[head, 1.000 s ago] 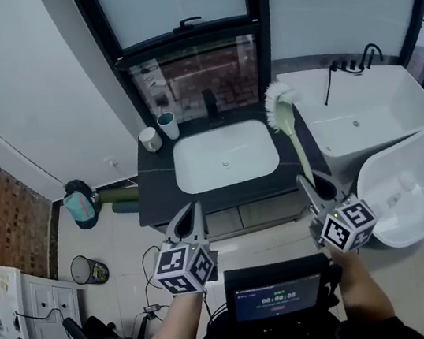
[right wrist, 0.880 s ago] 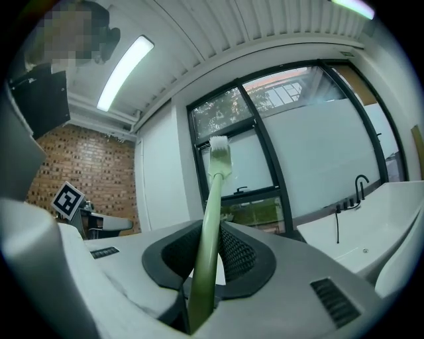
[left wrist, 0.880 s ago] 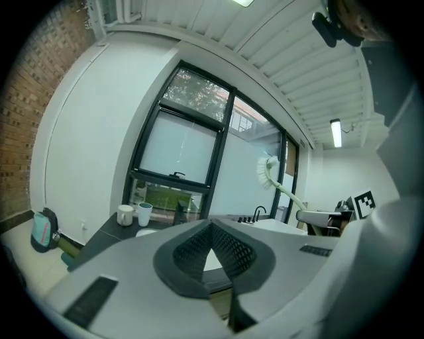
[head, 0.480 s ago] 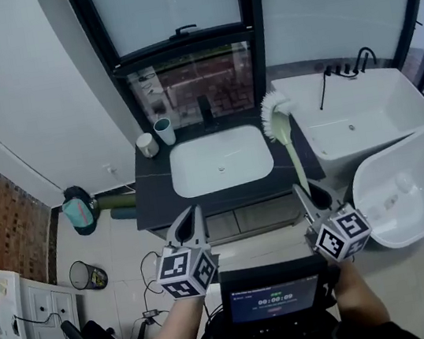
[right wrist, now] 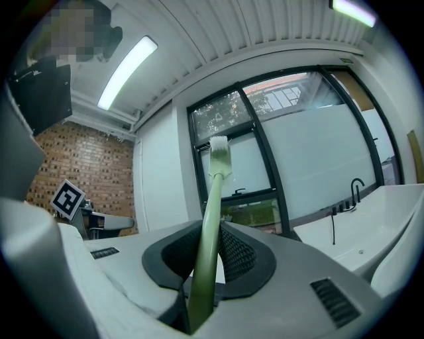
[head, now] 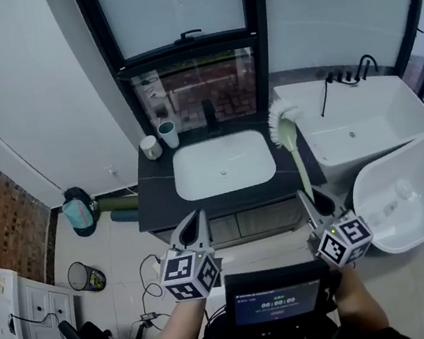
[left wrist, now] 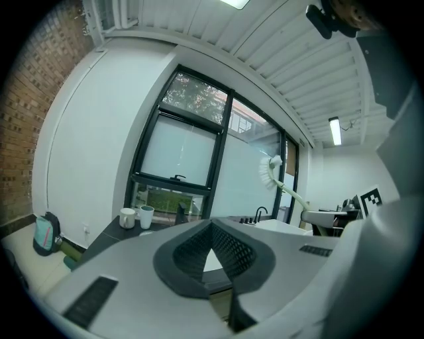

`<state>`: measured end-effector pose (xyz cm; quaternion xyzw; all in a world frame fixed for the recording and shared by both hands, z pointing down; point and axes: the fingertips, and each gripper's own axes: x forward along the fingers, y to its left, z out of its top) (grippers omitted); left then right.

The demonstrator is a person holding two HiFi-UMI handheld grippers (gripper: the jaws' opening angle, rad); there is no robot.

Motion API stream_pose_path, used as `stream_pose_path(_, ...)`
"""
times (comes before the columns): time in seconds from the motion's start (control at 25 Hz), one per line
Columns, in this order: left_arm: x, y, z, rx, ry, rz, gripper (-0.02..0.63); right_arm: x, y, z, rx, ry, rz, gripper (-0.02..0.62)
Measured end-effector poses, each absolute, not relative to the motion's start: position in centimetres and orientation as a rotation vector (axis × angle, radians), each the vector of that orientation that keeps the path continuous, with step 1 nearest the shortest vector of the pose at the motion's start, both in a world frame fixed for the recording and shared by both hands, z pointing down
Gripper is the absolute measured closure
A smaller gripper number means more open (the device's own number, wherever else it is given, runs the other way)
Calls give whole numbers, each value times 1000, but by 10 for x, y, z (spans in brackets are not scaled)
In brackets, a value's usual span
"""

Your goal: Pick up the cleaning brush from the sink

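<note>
The cleaning brush [head: 298, 160] has a pale green handle and a white bristle head [head: 282, 119]. It is up in the air, off the sink, over the right end of the dark counter [head: 157, 197]. My right gripper [head: 318, 202] is shut on the lower end of the handle; in the right gripper view the handle [right wrist: 207, 246] runs up between the pads to the brush head [right wrist: 219, 157]. The white sink [head: 223, 164] is set in the counter. My left gripper [head: 193, 227] hovers in front of the counter with its jaws shut and empty; its pads [left wrist: 228, 248] meet.
Two cups [head: 150, 146] [head: 168, 134] stand at the counter's back left, and a black tap [head: 209, 113] rises behind the sink. A white bathtub [head: 365, 126] and a white basin [head: 420, 196] lie to the right. A small bin [head: 86, 279] stands on the floor at left.
My right gripper has drawn the brush slightly back toward me. The left gripper has kept still. The grip on the handle is the same.
</note>
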<state>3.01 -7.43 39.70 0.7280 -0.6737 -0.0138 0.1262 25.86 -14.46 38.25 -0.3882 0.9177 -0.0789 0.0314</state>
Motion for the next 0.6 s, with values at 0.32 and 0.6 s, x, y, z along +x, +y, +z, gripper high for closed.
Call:
stream_pose_path(0.32, 25, -70, 402, 2107, -1971, -43, 606, 256, -143, 383, -1202, 2828, -238, 539)
stream_pose_path(0.6, 29, -72, 398, 2110, -1965, -54, 606, 256, -147, 381, -1206, 2833, -229, 540)
